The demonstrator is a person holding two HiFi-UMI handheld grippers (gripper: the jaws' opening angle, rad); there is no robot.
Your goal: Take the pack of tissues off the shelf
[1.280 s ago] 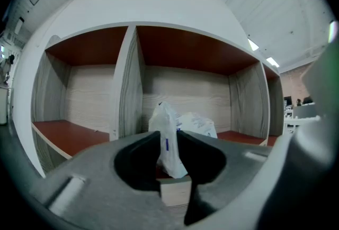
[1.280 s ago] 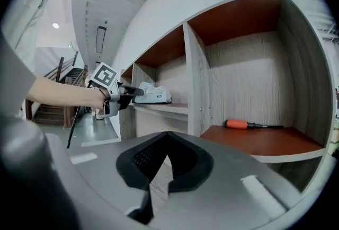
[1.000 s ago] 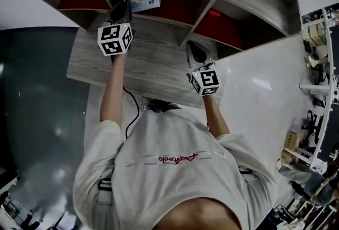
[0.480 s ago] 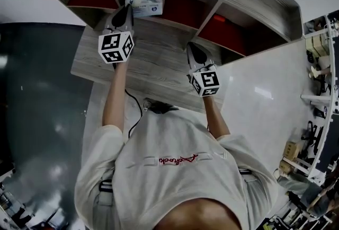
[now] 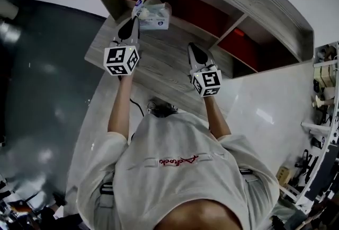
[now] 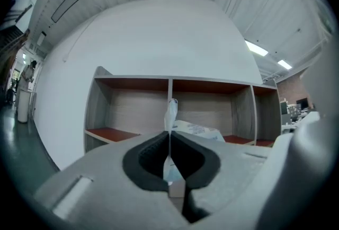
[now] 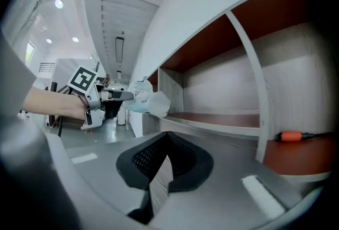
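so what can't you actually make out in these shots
- print on the pack of tissues: too small in the head view, mostly behind the left claw in the left gripper view
- orange thing in the shelf: right gripper view, partly behind the divider, too small to name
- person far off at the left: left gripper view, too small

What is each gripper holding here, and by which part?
Left gripper pinches the pack of tissues by its wrapper's end flap; right gripper holds nothing.

White, red-lettered T-shirt [image 5: 175, 186]; grey left gripper [image 5: 136, 10] and right gripper [image 5: 192, 47].
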